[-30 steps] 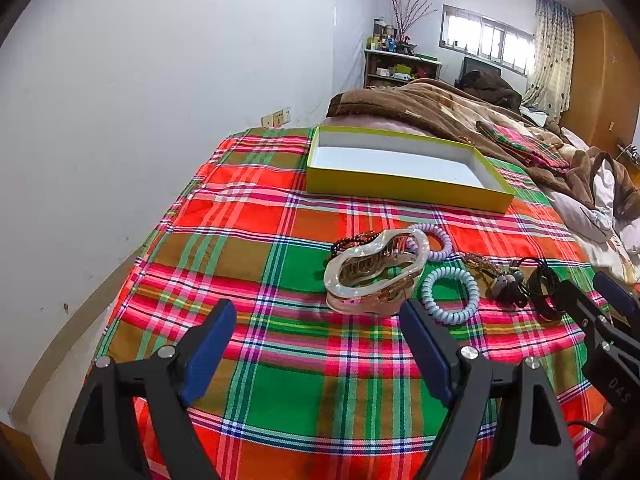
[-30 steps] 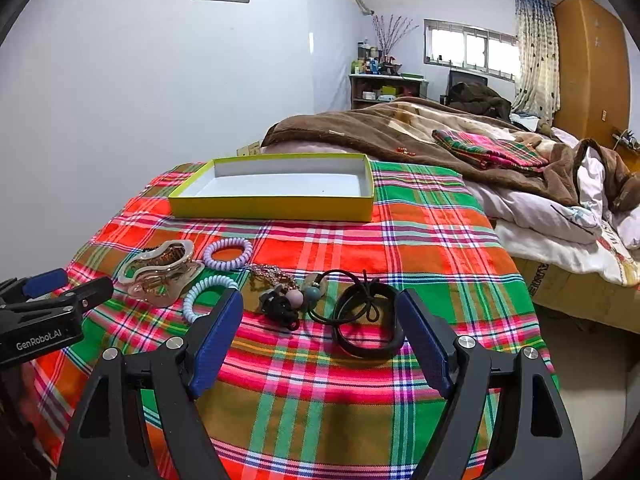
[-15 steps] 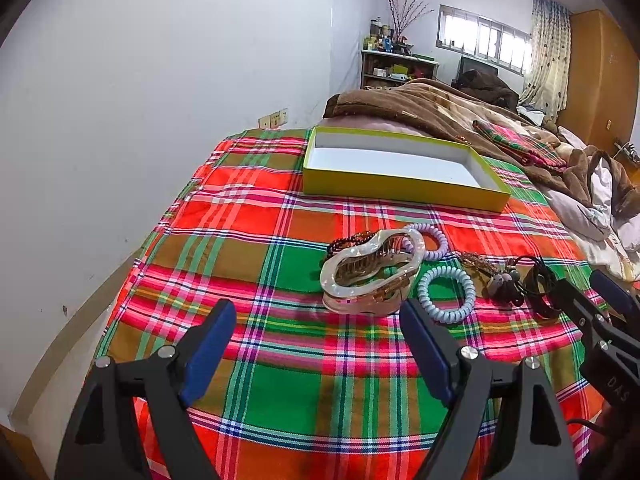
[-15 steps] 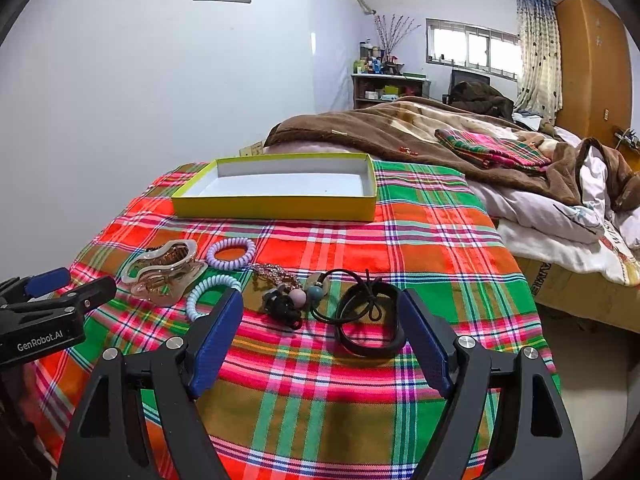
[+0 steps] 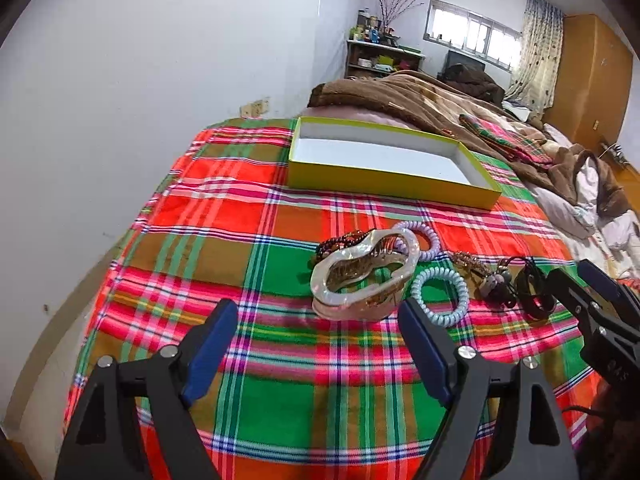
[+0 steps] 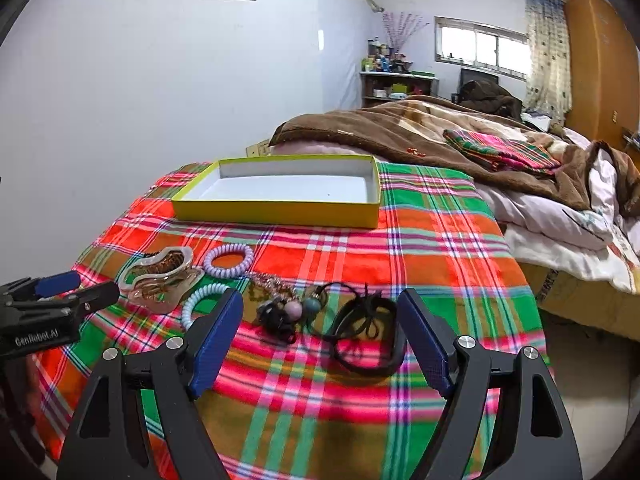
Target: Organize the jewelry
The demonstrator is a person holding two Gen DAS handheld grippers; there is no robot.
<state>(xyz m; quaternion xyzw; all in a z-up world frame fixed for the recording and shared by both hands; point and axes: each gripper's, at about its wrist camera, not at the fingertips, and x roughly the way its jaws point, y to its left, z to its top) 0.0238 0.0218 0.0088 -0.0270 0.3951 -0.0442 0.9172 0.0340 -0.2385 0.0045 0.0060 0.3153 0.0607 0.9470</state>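
Note:
A row of jewelry lies on the plaid cloth (image 5: 280,364). In the left wrist view, a pearly hair claw clip (image 5: 364,276) sits just ahead of my open left gripper (image 5: 320,322), with a beaded bracelet (image 5: 340,240), a lilac coil tie (image 5: 424,240) and a pale blue coil tie (image 5: 440,296) around it. In the right wrist view, my open right gripper (image 6: 320,312) stands just short of a black cord band (image 6: 366,336) and a beaded pendant cluster (image 6: 286,312). The empty yellow box (image 6: 280,212) lies farther back.
A white wall (image 5: 120,120) runs along the left of the bed. A brown blanket (image 6: 400,136) and crumpled bedding (image 6: 560,216) lie behind and to the right. The bed's right edge (image 6: 532,280) drops to the floor. The other gripper (image 6: 48,312) shows at left.
Both grippers have drifted slightly; the clip and ties sit a little lower and nearer in the left wrist view. Both stay open and nothing has been taken hold of.

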